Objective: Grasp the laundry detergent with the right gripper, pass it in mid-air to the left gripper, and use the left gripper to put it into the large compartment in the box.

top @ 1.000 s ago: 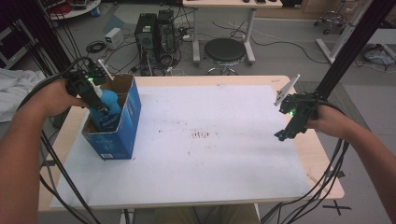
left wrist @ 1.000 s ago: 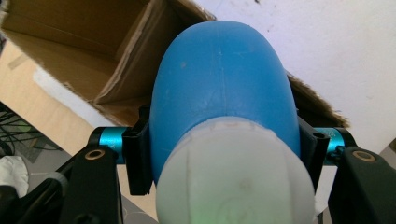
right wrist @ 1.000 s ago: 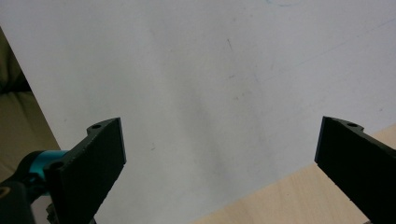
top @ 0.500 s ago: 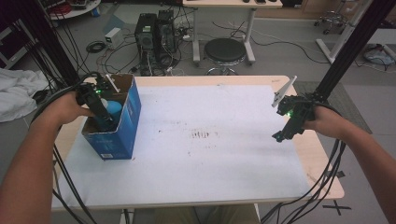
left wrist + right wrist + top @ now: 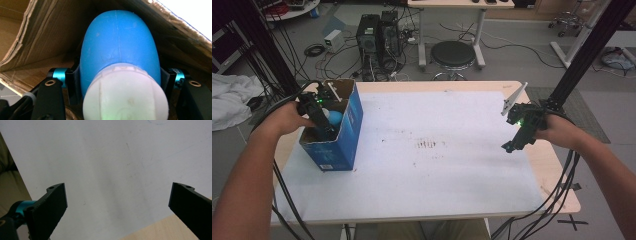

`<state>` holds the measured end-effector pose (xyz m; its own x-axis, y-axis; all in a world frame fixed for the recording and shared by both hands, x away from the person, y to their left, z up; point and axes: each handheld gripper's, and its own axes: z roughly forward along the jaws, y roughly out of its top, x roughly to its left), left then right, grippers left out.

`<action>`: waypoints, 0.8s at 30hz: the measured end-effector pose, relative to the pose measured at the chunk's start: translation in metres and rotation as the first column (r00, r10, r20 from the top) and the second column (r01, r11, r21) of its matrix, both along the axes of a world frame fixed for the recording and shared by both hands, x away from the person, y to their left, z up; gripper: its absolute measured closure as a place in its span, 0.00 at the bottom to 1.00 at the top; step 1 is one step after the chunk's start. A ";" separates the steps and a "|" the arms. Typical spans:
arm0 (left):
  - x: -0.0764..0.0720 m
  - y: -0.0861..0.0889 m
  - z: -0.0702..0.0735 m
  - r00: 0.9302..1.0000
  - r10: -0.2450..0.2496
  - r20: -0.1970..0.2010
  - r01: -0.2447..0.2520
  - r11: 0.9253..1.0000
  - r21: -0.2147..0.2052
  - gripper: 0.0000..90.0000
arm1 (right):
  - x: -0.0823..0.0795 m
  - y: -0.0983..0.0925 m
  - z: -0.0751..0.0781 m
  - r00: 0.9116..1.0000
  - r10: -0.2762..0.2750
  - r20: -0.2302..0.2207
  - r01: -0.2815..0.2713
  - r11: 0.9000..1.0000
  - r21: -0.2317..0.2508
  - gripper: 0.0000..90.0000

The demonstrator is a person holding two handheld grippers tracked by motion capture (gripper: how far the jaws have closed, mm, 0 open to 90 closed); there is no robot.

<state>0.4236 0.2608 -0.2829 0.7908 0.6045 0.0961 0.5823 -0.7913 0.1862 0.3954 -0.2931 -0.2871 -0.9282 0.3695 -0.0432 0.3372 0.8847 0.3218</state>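
A blue cardboard box (image 5: 348, 131) stands open at the table's left side. My left gripper (image 5: 323, 125) reaches down into it, shut on a blue bottle with a white cap (image 5: 333, 118). In the left gripper view the blue bottle (image 5: 119, 47) sits between both jaws, its white cap (image 5: 125, 93) toward the camera, with the box's brown inner walls (image 5: 45, 37) around it. My right gripper (image 5: 511, 145) hovers over the table's right side. Its jaws stand wide open with nothing between them above the white sheet (image 5: 112, 165).
A white sheet (image 5: 437, 150) covers most of the wooden table (image 5: 562, 185), with faint dark marks near the middle. Beyond the far edge are a round stool (image 5: 453, 54), computer towers (image 5: 377, 35) and cables on the floor. A black frame post (image 5: 587, 50) rises at the right.
My left gripper has sunk deeper into the blue box with the bottle. The right gripper has barely shifted.
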 end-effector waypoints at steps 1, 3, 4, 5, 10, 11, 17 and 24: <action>0.000 0.000 0.001 1.000 0.010 0.005 -0.010 1.000 -0.008 0.39 | 0.000 0.000 0.000 1.000 0.000 0.000 0.000 1.000 -0.001 0.01; -0.001 0.000 0.003 1.000 0.013 0.002 -0.013 1.000 -0.013 0.35 | -0.001 0.000 0.001 1.000 0.001 0.000 -0.001 1.000 -0.003 0.01; -0.001 0.000 0.004 1.000 0.013 0.005 -0.012 1.000 -0.014 0.35 | -0.001 0.000 0.001 1.000 0.004 0.001 -0.004 1.000 -0.001 0.01; -0.002 0.001 0.006 1.000 0.007 0.007 -0.007 1.000 -0.011 0.35 | -0.001 0.000 0.001 1.000 0.004 0.002 -0.004 1.000 0.002 0.01; -0.006 0.004 0.019 0.999 0.012 0.039 -0.011 0.999 -0.035 0.34 | -0.002 -0.002 0.002 1.000 0.002 0.005 -0.002 1.000 0.005 0.01; -0.007 0.005 0.022 0.999 0.012 0.047 -0.010 0.999 -0.044 0.33 | -0.002 -0.002 0.002 1.000 0.002 0.006 -0.003 1.000 0.009 0.01; -0.015 0.010 0.042 0.995 0.033 0.095 -0.026 0.997 -0.078 0.33 | -0.005 -0.004 0.003 1.000 0.003 0.012 -0.003 1.000 0.011 0.01; -0.025 0.009 0.065 0.990 0.048 0.132 -0.032 0.992 -0.124 0.33 | -0.008 -0.009 0.006 1.000 -0.011 0.024 0.010 1.000 0.028 0.01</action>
<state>0.3989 0.2699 -0.2177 0.7505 0.6492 0.1235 0.5763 -0.7344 0.3584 0.3873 -0.3022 -0.2811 -0.9230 0.3808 -0.0550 0.3386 0.8718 0.3539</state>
